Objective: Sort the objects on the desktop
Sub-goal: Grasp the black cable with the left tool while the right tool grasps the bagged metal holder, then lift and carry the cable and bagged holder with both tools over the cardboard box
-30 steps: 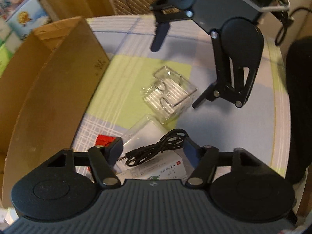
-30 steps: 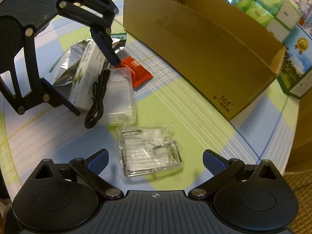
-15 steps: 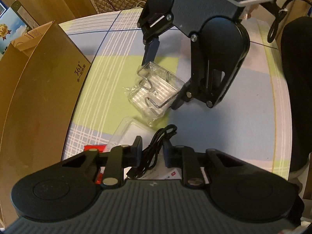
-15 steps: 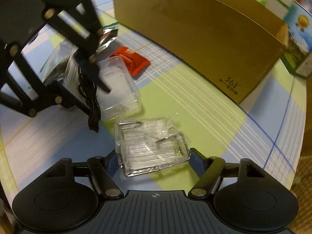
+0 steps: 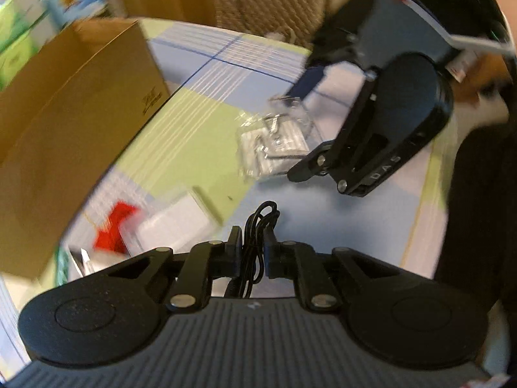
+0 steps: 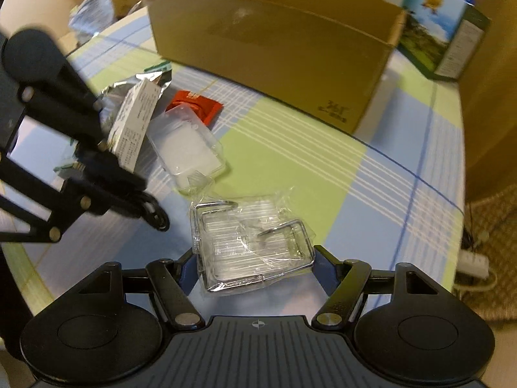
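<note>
— Left side?
— The left gripper (image 5: pixel 253 248) is clamped on the black cable (image 5: pixel 258 223), lifted off the checked tablecloth (image 6: pixel 290 148)
— And right?
— The right gripper (image 6: pixel 255 266) pinches the clear packet of wire hooks (image 6: pixel 252 242) — cardboard box (image 6: pixel 274 51) beyond

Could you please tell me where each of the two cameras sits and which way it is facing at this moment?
Left wrist: on the left gripper, looking along its fingers shut on the cable; beyond lie the table and box.
Right wrist: on the right gripper, facing the box; its fingers flank the hook pack.
Shared: each shows the other gripper, the pack, the box, the red packet.
</note>
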Tool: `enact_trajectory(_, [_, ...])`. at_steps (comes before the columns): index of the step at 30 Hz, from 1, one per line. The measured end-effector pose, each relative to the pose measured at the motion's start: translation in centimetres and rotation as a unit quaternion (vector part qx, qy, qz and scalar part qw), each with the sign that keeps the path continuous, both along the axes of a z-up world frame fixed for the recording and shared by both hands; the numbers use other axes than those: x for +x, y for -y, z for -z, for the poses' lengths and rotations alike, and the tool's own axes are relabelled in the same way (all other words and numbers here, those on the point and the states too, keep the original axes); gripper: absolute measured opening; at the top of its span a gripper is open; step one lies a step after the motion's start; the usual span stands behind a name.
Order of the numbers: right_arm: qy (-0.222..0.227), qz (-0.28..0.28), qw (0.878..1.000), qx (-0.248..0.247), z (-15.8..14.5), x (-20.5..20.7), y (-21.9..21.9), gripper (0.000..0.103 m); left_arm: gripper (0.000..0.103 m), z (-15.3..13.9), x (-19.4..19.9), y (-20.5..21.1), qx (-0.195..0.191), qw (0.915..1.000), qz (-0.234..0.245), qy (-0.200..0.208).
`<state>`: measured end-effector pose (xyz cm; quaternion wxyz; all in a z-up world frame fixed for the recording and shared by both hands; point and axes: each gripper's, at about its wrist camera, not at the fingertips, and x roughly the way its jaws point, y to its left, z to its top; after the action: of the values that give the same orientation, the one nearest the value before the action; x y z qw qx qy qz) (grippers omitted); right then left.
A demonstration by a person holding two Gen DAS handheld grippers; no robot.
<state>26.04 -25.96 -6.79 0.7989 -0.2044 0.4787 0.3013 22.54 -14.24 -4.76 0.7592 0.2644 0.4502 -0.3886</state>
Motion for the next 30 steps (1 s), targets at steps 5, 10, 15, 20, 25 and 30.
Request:
enact_trajectory(5, [-0.001, 0.046, 0.999, 0.024, -1.5, -2.3, 1.0, 0.068, 0.01, -0.3, -2.3, -2.8, -0.052, 0.9911, -0.115, -0.042])
enact_trajectory(10, [-0.001, 0.085, 0.995, 0.05, -2.8, -4.6, 1.2, 0.068, 0.01, 0.0, -4.0, -6.2, -0.096, 0.9697, -0.217, -0.058])
enact_trajectory(15, [0.005, 0.118, 0.99, 0.073, -3.5, -6.9, 0.7, 0.068, 0.01, -0.6, -5.7, -9.0, -0.128, 0.9456, -0.294, -0.056])
enact_trajectory(20, [0.013, 0.146, 0.985, 0.093, -4.0, -8.5, 0.3, 0.068, 0.01, -1.2, -7.0, -10.9, -0.159, 0.923, -0.347, -0.05])
enact_trajectory(25, [0.015, 0.165, 0.981, 0.105, -4.1, -10.2, 0.0, 0.068, 0.01, -2.0, -8.0, -11.9, -0.181, 0.909, -0.373, -0.044])
enact_trajectory(30, [0.015, 0.167, 0.981, 0.102, -4.0, -11.4, -0.3, 0.068, 0.01, -2.2, -8.3, -12.3, -0.187, 0.9043, -0.382, -0.04])
